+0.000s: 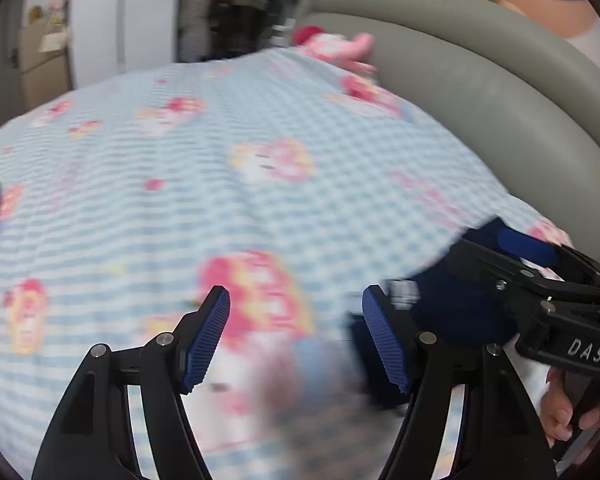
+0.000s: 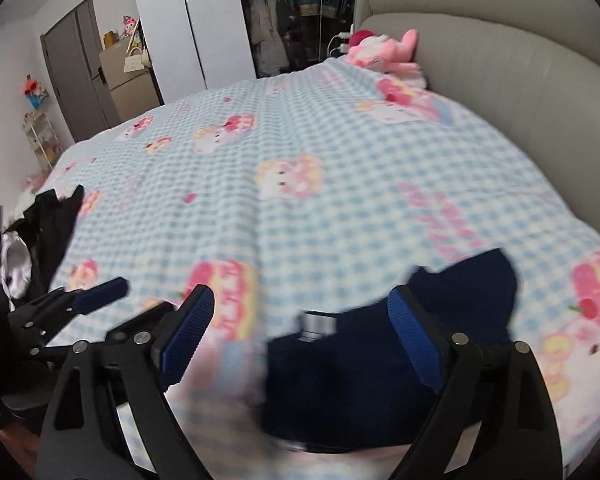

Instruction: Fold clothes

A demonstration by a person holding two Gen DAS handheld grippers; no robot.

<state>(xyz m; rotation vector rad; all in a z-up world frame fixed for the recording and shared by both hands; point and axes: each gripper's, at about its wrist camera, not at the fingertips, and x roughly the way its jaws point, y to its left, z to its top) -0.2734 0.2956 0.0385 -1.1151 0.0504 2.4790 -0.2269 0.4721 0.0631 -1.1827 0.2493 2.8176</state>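
Taking the navy garment as landmark, lying bunched on the bed near its front edge: far left of it sits a dark clothes pile. The left tool, just left of it, gapes wide with nothing between its pads. The right tool is over it, also spread and empty. The garment looks rumpled, so a careless pinch could catch several layers or the bedspread. Beyond it, a pink plush toy rests against the grey headboard, well apart and obstructing nothing.

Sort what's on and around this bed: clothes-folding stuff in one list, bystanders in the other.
For the job:
navy garment, near edge of the bed
dark and white clothes heap, left edge
left gripper, open
right gripper, open

Just lying about:
pink plush toy
checked bedspread
grey headboard
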